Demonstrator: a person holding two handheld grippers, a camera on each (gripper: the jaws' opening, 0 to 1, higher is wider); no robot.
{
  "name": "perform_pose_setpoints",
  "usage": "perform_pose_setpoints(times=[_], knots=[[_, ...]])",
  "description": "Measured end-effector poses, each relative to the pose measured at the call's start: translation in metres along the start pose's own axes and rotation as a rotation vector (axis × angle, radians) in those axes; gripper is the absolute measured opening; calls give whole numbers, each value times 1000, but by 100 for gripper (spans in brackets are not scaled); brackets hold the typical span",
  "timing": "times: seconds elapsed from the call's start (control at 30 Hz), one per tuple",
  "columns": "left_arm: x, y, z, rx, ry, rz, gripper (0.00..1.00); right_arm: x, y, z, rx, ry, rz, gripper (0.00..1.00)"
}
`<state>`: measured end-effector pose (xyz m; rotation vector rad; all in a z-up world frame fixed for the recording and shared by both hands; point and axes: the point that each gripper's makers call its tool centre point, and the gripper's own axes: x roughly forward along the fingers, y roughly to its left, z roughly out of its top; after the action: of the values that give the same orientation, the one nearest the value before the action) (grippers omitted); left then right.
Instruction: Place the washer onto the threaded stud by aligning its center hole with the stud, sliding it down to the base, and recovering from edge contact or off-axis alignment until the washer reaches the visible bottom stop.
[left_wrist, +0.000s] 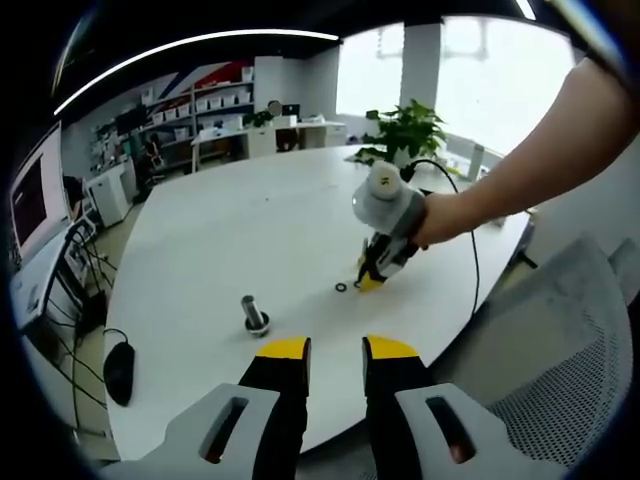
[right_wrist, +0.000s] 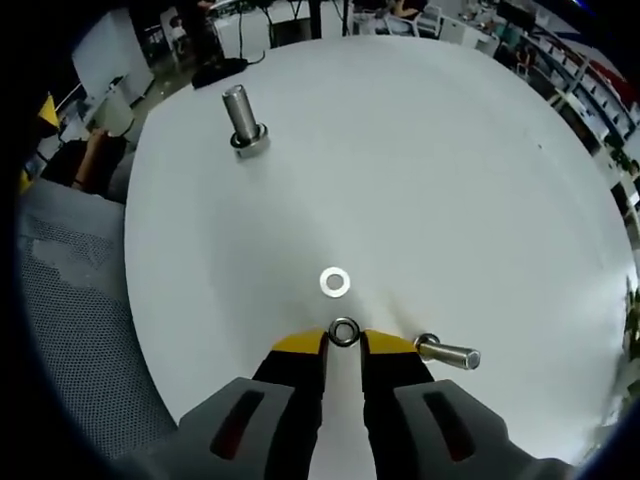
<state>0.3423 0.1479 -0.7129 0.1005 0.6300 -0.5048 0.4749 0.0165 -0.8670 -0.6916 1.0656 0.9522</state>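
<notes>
Your right gripper (right_wrist: 343, 343) is down at the white table (right_wrist: 430, 170), and its yellow-tipped jaws are clenched on a small dark ring (right_wrist: 344, 331), pinched between the tips. Just beyond that ring, flat on the table, lies the silver washer (right_wrist: 335, 282), apart from the jaw tips and not gripped. The threaded stud (right_wrist: 242, 119) stands upright on its nut-like base well beyond the washer and off to the left of it, nothing threaded on it. A second bolt (right_wrist: 448, 351) lies on its side just right of your right jaw tip, near the washer but not touching it.

From your left gripper view, the stud (left_wrist: 254, 313) stands just ahead of your left gripper (left_wrist: 336, 349), slightly left of the jaws. Those jaws are released, with a clear gap between the yellow tips and nothing in them. Past the stud to the right, your hand (left_wrist: 440, 215) holds the right gripper (left_wrist: 372, 276) tipped down onto the table, with a small ring (left_wrist: 342, 288) lying just beside its tips; which of the two rings that is, you cannot tell here. A black computer mouse (left_wrist: 118, 371) sits at the table's edge left of the stud.
</notes>
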Motion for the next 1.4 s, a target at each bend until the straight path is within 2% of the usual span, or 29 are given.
perform_pose_setpoints(times=[0.2, 0.27, 0.3, 0.33, 0.37, 0.4, 0.5, 0.63, 0.67, 0.8, 0.87, 0.97, 1.2, 1.4], knots=[[0, 0, 0, 0, -1, 1, 18, 1, 2, 0, -51, 40, -10, 15], [0, 0, 0, -1, -1, 2, 18, 1, 3, 0, -72, 73, -11, 12], [0, 0, 0, -1, -2, 1, 18, 1, 1, -6, -93, 136, -24, 3], [0, 0, 0, 0, -1, 1, 18, 7, 0, 0, -153, 119, -14, 3], [0, 0, 0, 1, 0, 1, 18, 9, 0, -1, -171, 140, -11, 3], [0, 0, 0, 4, 2, 0, 18, 5, 2, -1, -171, 175, -18, 3], [-1, 0, 0, 1, 0, 3, 18, 0, 6, 2, -188, 204, -10, 3], [-1, 1, -1, -2, -1, 3, 18, 3, 3, -2, -185, 188, -5, 4], [-1, 0, 0, -1, -1, 2, 18, 2, 4, -1, -160, 171, -5, 5], [-1, 0, 0, -3, -3, -2, 18, 0, 11, 0, 31, 114, 69, 12], [-1, -1, 0, -2, -3, -4, 18, 1, 7, -1, 8, 111, 63, 13], [0, -1, 0, -1, -4, -7, 18, 1, 11, 0, -102, 116, 36, 14], [0, -1, 0, 0, -2, -8, 18, 5, 14, 13, -109, 98, 44, 18], [0, -1, 0, -2, -3, -8, 18, 6, 14, 13, -143, 114, 56, 18]])
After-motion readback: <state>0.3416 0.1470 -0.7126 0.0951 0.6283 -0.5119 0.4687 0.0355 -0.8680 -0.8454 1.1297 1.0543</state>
